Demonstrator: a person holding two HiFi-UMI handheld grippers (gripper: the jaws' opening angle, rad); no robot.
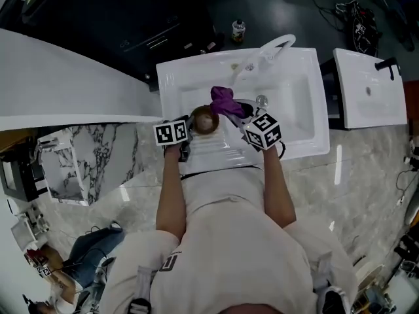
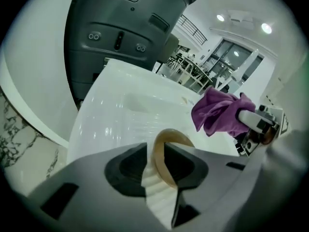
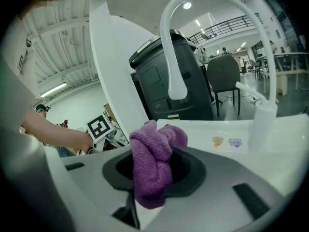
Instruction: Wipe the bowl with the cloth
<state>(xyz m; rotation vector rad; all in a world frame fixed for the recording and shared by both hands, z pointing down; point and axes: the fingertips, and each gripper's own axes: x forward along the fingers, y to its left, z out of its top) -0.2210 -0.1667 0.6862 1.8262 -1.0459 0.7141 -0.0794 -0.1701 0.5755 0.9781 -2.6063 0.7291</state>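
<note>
- Marble counter [image 1: 98, 159]: being shown at the left of the head view, adjoining the white sink [image 1: 298, 110].
- Left gripper [image 2: 161, 162]: being held by a hand just left of centre in the head view. In its own view the jaws are being pressed nearly together onto the rim of the brown bowl [image 1: 204, 120], one jaw on each side of the wall.
- Brown bowl: being held tilted over the front part of the sink basin, at centre frame.
- Purple cloth [image 1: 226, 101]: being shown just up and right of the bowl. Contact with the bowl cannot be told.
- Right gripper [image 3: 150, 178]: being held just right of centre. Its jaws are being clamped on the bunched cloth, which is bulging above them.
- White faucet [image 3: 212, 18]: being shown arching over the back of the sink, upper centre.
- Second basin [image 1: 370, 90]: being shown at the upper right, apart from the sink.
</note>
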